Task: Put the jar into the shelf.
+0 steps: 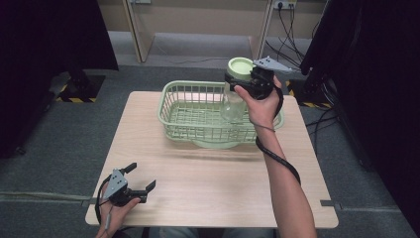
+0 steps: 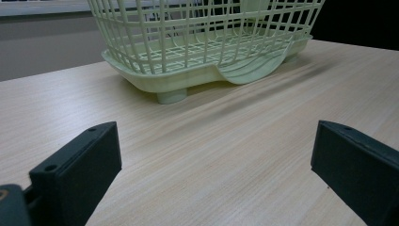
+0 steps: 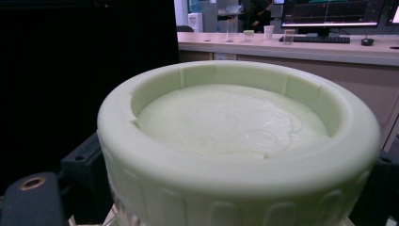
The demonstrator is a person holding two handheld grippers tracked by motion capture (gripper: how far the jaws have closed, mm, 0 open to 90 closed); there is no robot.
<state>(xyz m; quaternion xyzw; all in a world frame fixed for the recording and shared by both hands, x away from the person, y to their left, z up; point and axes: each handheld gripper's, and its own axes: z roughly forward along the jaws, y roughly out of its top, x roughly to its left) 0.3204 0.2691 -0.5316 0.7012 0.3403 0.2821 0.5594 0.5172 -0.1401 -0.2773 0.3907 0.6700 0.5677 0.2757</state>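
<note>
Ribbed pale-green lid [image 3: 235,141], clear jar [image 1: 233,104]

A light wooden table [image 1: 208,183] stands on grey carpet, bearing a pale green wire-style basket [image 1: 193,114] toward its far edge.

Even, soft overhead light; the table [image 1: 208,173] is bright, the surroundings dark. Soft shadow lies under the basket [image 2: 207,70]. The lid [image 3: 235,136] is slightly blurred up close.

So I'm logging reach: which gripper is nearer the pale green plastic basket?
Right. The right gripper holds a green-lidded clear jar above the basket; the left gripper sits at the table's near edge.
</note>
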